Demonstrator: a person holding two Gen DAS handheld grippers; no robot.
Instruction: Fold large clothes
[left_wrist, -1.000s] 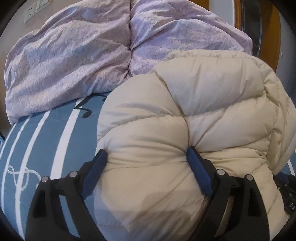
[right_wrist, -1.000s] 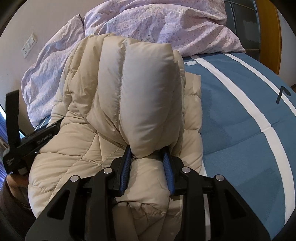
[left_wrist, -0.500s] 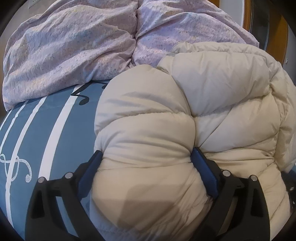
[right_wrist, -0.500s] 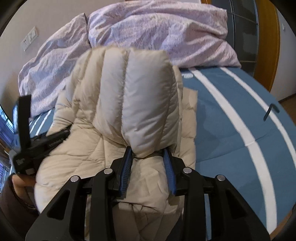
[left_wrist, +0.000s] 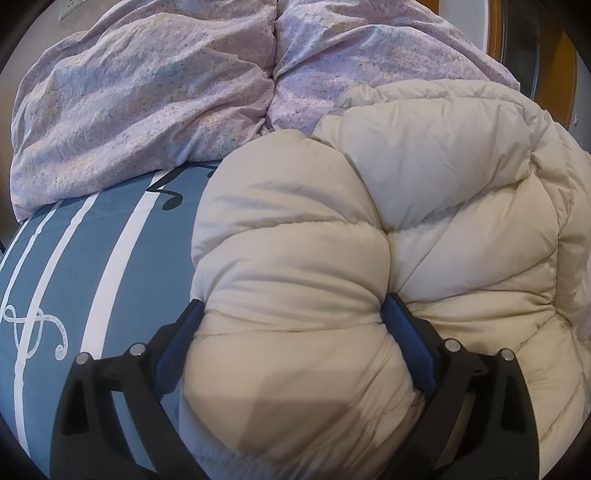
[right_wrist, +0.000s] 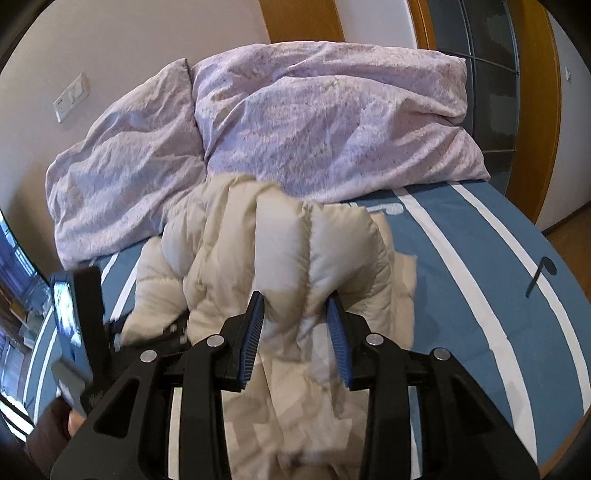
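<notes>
Cream puffer jacket (right_wrist: 280, 258) on bed (right_wrist: 480, 295) — no legible writing

Left claw (left_wrist: 291, 325) spread wide, clamping a thick quilted fold; right claw (right_wrist: 295, 317) pinched a narrower raised fold. Blue sheet bore white stripes, music-note print (right_wrist: 541, 275). Lilac duvet (right_wrist: 314, 122) heaped behind — wall socket plate (right_wrist: 72, 96) beyond.

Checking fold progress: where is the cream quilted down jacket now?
The cream quilted down jacket lies bunched on the blue striped bedsheet, before the lilac duvet.
</notes>
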